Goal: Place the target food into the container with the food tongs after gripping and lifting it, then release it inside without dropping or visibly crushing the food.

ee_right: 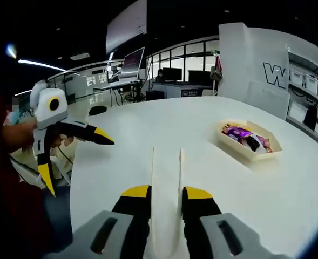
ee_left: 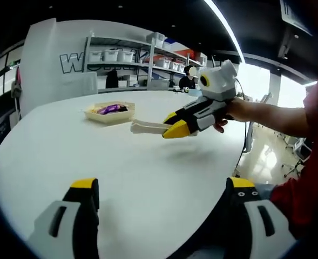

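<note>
Nearest the lens in the left gripper view, the left gripper (ee_left: 161, 197) held its yellow-tipped fingers (ee_left: 85, 186) wide apart over the bare near part of the white table (ee_left: 121, 156), with nothing between them. That broad, rounded table carried everything (behind it stood shelving with white bins). In the right gripper view, the left gripper (ee_right: 75, 159) appeared at the left, held by a hand, its fingers likewise spread. The right gripper (ee_right: 166, 192) had its fingers pressed against the handles of the cream food tongs (ee_right: 166, 178), whose two arms ran forward side by side above the table; the same right gripper (ee_left: 177, 124) showed in the left gripper view, with the tongs (ee_left: 148, 127) jutting toward the tray. The shallow cream tray (ee_right: 250, 152) sat well apart from the tong tips, holding purple, dark and pinkish food (ee_right: 239, 132), too small to identify.
</note>
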The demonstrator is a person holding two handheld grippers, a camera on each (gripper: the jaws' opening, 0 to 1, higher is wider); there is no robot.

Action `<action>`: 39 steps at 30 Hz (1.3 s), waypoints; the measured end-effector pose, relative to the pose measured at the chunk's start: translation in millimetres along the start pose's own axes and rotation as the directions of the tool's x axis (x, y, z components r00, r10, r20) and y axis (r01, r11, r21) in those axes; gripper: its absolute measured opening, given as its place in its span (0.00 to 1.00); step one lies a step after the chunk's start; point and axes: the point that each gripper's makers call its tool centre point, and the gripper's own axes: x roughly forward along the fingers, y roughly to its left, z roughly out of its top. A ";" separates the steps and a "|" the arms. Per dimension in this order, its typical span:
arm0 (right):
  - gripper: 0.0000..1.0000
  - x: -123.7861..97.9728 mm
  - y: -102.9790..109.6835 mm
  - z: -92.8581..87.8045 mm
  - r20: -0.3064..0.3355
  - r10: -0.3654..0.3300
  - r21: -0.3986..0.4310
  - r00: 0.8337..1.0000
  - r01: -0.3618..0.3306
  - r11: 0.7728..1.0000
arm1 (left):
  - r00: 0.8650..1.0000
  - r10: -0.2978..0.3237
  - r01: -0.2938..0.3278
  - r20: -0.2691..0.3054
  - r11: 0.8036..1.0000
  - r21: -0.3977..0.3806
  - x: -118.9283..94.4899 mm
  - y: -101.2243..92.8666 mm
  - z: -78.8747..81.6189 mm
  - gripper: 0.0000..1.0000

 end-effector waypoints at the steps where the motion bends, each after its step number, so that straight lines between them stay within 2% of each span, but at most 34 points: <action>1: 0.17 0.2 2.8 -1.8 -0.003 0.011 -0.011 1.000 -0.011 1.000 | 1.000 -0.003 0.003 -0.004 1.000 0.003 1.0 0.9 -0.6 0.95; 6: 0.17 1.1 8.8 -6.7 -0.005 0.033 -0.059 0.999 -0.034 0.998 | 1.000 -0.028 0.028 -0.008 1.000 0.014 7.2 3.4 0.0 0.93; 10: 0.16 1.0 14.6 -6.3 0.002 0.055 -0.093 0.998 -0.055 0.994 | 0.999 -0.046 0.047 -0.020 0.997 0.057 14.9 5.8 2.7 0.88; 15: 0.16 0.3 19.6 -6.5 0.000 0.081 -0.127 0.997 -0.080 0.989 | 0.997 -0.073 0.076 -0.030 0.993 0.087 25.0 7.1 7.2 0.86; 20: 0.17 0.2 24.1 -7.1 -0.001 0.102 -0.155 0.995 -0.101 0.983 | 0.993 -0.107 0.112 -0.046 0.984 0.137 31.1 5.8 9.2 0.78; 23: 0.17 1.5 26.5 -8.8 -0.013 0.110 -0.177 0.994 -0.111 0.978 | 0.989 -0.138 0.145 -0.062 0.980 0.139 35.8 4.6 10.2 0.70; 31: 0.17 3.5 29.7 -8.2 -0.020 0.122 -0.212 0.992 -0.123 0.969 | 0.982 -0.178 0.189 -0.071 0.955 0.230 42.8 1.9 13.0 0.50; 37: 0.17 2.8 27.8 -10.0 -0.036 0.119 -0.257 0.992 -0.124 0.959 | 0.975 -0.208 0.222 -0.081 0.942 0.252 47.7 0.5 14.0 0.43; 39: 0.17 3.6 29.4 -10.5 -0.043 0.121 -0.275 0.992 -0.128 0.953 | 0.972 -0.214 0.233 -0.096 0.933 0.275 50.1 0.2 12.6 0.37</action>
